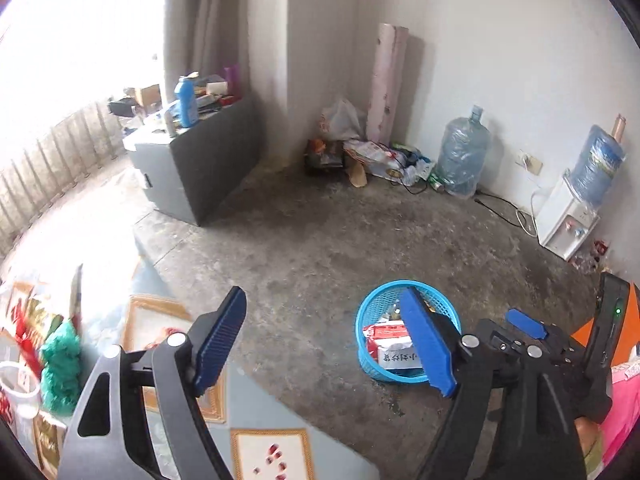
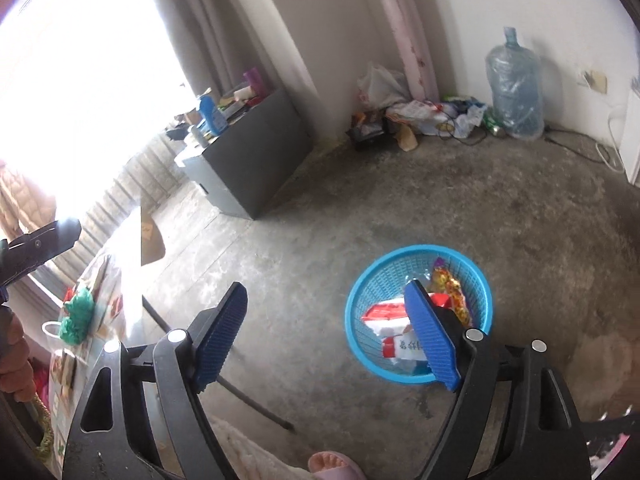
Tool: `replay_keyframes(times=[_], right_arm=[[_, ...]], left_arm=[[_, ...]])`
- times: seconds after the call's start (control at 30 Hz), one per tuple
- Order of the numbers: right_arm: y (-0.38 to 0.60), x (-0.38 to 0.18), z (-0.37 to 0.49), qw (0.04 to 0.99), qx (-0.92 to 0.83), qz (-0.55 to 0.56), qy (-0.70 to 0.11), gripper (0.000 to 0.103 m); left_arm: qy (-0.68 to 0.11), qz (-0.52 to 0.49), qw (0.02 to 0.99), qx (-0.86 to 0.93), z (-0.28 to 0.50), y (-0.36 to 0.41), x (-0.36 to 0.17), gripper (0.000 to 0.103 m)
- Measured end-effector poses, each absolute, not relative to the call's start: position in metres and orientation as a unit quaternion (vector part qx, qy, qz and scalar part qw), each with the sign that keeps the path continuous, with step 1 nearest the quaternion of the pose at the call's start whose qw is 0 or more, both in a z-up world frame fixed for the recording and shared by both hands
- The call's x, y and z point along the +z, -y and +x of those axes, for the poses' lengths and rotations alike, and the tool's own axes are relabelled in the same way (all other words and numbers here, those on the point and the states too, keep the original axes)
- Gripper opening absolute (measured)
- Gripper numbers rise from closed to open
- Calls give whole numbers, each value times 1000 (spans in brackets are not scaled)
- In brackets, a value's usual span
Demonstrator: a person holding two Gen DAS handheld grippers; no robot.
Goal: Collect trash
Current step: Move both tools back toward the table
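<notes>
A blue mesh trash basket (image 1: 370, 312) (image 2: 362, 280) stands on the concrete floor, holding red and white wrappers (image 1: 386, 334) (image 2: 384, 312) and a yellow snack bag (image 2: 452, 292). My left gripper (image 1: 324, 340) is open and empty, held above the floor just left of the basket. My right gripper (image 2: 326, 340) is open and empty too, with its right finger over the basket. The right gripper's body also shows at the right of the left wrist view (image 1: 532, 344).
A table (image 1: 168, 320) at the left carries a green fuzzy item (image 1: 62, 364) (image 2: 78, 314) and packaging. A dark cabinet (image 1: 200, 160) stands by the window. Bags, water jugs (image 1: 462, 152) and a dispenser (image 1: 568, 224) line the far wall. My slippered foot (image 2: 334, 466) is below.
</notes>
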State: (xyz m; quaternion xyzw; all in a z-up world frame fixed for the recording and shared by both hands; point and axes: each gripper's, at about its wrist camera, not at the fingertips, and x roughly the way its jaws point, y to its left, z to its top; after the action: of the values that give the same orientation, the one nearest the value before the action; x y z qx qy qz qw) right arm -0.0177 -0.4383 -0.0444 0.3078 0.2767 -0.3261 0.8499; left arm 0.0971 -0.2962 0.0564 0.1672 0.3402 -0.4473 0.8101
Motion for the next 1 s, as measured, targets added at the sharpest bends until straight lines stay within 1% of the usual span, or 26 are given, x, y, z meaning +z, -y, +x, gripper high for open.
replay_keyframes(times=[0.13, 0.27, 0.47, 0.7, 0.83, 1.0], right_arm=[[411, -31, 6, 868, -279, 282, -299, 82], [382, -19, 27, 884, -244, 252, -310, 85], [348, -7, 49, 901, -167, 255, -307, 86], [313, 13, 76, 917, -113, 223, -311, 86], [297, 19, 98, 920, -83, 217, -315, 86], [285, 16, 128, 910, -48, 238, -335, 86]], left_arm=[[-340, 135, 842, -395, 104, 230, 67, 82], [-339, 115, 868, -344, 111, 175, 72, 82], [-333, 73, 897, -280, 120, 89, 84, 83], [-287, 27, 942, -172, 138, -10, 115, 83], [-279, 3, 952, -124, 146, -53, 121, 83], [-294, -17, 950, -102, 158, -81, 108, 83]])
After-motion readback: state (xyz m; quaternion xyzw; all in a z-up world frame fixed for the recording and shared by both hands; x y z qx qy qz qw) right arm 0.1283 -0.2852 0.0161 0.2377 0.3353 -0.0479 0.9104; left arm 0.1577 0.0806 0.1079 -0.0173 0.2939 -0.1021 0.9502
